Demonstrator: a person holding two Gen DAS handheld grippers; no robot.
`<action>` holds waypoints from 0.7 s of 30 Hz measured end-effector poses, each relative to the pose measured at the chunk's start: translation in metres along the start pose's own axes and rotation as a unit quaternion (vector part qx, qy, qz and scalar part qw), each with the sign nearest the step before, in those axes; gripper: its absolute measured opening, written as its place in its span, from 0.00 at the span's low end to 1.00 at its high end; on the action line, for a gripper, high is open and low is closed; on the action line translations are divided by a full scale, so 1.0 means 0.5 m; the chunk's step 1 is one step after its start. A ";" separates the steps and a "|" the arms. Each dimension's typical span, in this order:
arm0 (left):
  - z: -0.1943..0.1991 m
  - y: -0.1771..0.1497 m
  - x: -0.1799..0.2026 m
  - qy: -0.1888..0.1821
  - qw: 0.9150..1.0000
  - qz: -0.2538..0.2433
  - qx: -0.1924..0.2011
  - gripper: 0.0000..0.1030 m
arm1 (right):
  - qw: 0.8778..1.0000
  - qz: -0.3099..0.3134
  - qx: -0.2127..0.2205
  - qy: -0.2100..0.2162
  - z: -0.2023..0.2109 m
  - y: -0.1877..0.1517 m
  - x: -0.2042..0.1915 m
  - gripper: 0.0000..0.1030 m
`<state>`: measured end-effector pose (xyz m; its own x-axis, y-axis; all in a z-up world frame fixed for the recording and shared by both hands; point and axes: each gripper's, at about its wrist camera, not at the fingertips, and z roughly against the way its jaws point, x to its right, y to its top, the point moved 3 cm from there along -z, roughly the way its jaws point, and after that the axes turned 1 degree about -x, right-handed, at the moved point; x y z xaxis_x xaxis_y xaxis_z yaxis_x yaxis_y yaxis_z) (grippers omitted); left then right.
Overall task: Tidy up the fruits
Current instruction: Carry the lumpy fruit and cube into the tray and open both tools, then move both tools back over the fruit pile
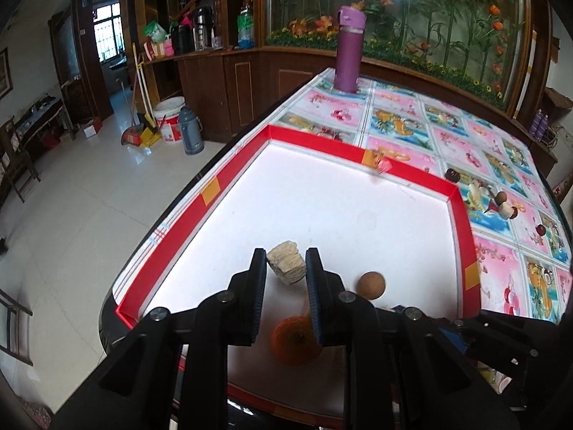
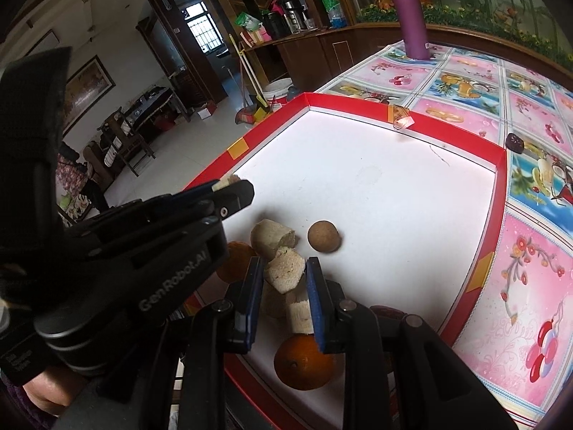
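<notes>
At the far left of the right wrist view, the left gripper (image 2: 229, 182) reaches over the left rim of the red-walled tray (image 2: 358, 102), pinching a pale corn chunk (image 2: 225, 180) whose tip just shows past the black fingers. In its own view the left gripper (image 1: 285, 268) has both pads pressed on the sides of that corn chunk (image 1: 286, 267), which is held clear above the white tray floor (image 1: 322, 208). Below it, blurred between the fingers, lies an orange (image 1: 295, 340), and just right of the right finger sits a small brown round fruit (image 1: 372, 285).

Moving right in the right wrist view, an orange (image 2: 234, 263) lies partly hidden behind the left gripper's body. Beside it rests a loose corn piece (image 2: 272, 238), with the brown round fruit (image 2: 323, 235) a little farther right. The right gripper (image 2: 284, 279) is clamped on a second corn chunk (image 2: 284, 273); under it lie more pale corn pieces (image 2: 301, 315), and nearest the camera a second orange (image 2: 304, 362).

Right of the tray, the flowered tablecloth (image 2: 530, 286) carries a few small dark things; what they are cannot be told. At the table's far end stands a purple flask (image 2: 410, 18).
</notes>
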<state>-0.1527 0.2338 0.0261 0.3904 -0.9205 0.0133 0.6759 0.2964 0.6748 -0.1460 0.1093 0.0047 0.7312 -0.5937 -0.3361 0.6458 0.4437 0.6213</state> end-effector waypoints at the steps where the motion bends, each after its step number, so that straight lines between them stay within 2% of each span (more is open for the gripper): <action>1: -0.003 -0.002 -0.001 -0.001 1.000 0.002 -0.005 0.24 | 1.000 0.000 0.000 -0.002 0.000 0.000 -0.001 0.23; 3: -0.008 -0.003 -0.003 0.002 1.000 0.005 -0.013 0.27 | 1.000 0.001 -0.002 -0.003 0.003 -0.001 -0.001 0.23; 5: -0.010 -0.003 -0.008 0.003 1.000 0.010 -0.015 0.39 | 1.000 0.001 -0.003 -0.001 0.005 0.000 0.000 0.24; 7: -0.006 -0.002 -0.012 0.011 1.000 0.017 -0.011 0.60 | 1.000 0.000 -0.003 0.003 0.010 0.001 0.000 0.27; 8: -0.002 -0.001 -0.014 0.011 1.000 0.018 -0.008 0.63 | 1.000 0.002 0.001 0.003 0.014 0.003 0.000 0.30; 14: 0.032 0.016 -0.016 0.010 1.000 0.025 0.015 0.67 | 0.999 0.001 0.035 -0.003 0.057 0.015 0.013 0.37; 16: 0.048 0.022 -0.011 0.010 0.999 0.024 0.027 0.72 | 0.999 -0.005 0.046 -0.005 0.072 0.019 0.025 0.38; 21: 0.071 0.025 0.026 0.007 0.999 -0.005 0.041 0.75 | 0.996 -0.049 0.078 -0.012 0.117 0.029 0.083 0.41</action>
<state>-0.1614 0.2166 0.0612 0.3928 -0.9196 -0.0034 0.6259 0.2647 0.7336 -0.1191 0.0520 0.0412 0.6594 -0.6463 -0.3841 0.6703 0.2740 0.6897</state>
